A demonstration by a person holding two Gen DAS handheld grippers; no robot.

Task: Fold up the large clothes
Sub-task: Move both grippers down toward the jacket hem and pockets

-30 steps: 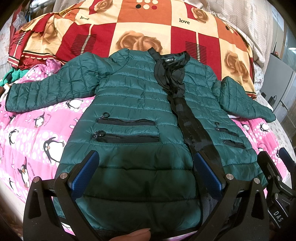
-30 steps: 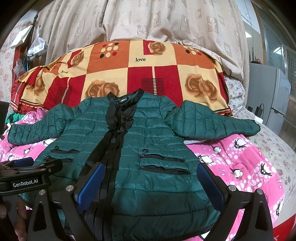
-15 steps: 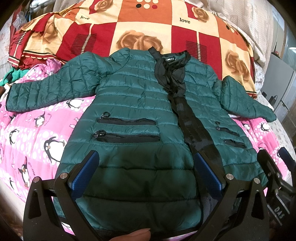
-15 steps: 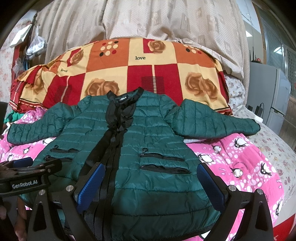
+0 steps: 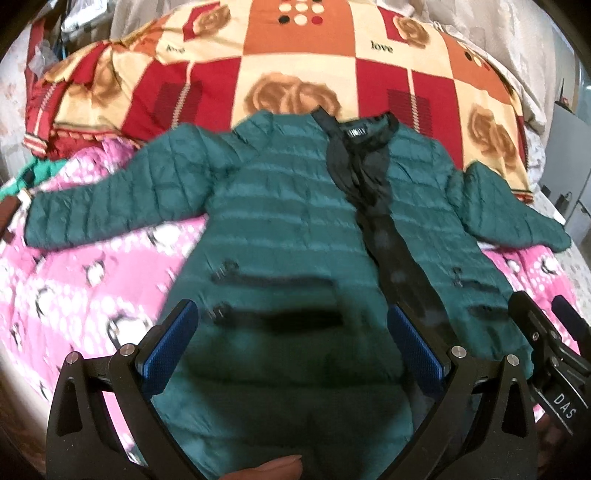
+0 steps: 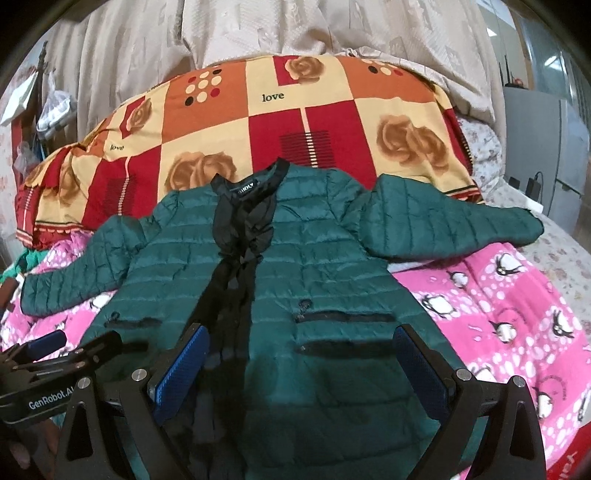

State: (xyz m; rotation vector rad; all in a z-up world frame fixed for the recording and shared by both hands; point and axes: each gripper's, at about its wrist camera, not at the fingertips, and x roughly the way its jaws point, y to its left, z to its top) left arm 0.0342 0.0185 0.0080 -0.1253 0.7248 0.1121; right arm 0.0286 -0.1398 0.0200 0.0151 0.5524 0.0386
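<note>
A dark green quilted jacket (image 5: pixel 288 236) lies face up and spread flat on a pink penguin-print blanket (image 5: pixel 85 280), collar toward the far end and hem toward the cameras. Both sleeves are stretched out to the sides: one sleeve (image 5: pixel 110 206) runs across the pink blanket, the other sleeve (image 6: pixel 443 225) reaches toward the far edge of the bedding. A black placket (image 6: pixel 236 266) runs down the middle of the front, and zipped pockets (image 6: pixel 343 332) sit low on each front panel.

The left gripper (image 5: pixel 291 343) hovers over the lower part of the jacket with its jaws spread wide; its blue pads (image 5: pixel 170 347) frame the pocket area and the hem, and nothing is between them. Whether the fingers touch the fabric cannot be told, since the left view is blurred. The right gripper (image 6: pixel 299 369) is likewise spread wide above the hem near the placket, its blue pads (image 6: pixel 183 369) holding nothing. The two grippers are side by side, each showing at the edge of the other's view.

Beyond the collar lies a red, orange and cream quilt (image 6: pixel 295 110) with roses and the word "love", and behind it hangs a beige curtain (image 6: pixel 258 29).
</note>
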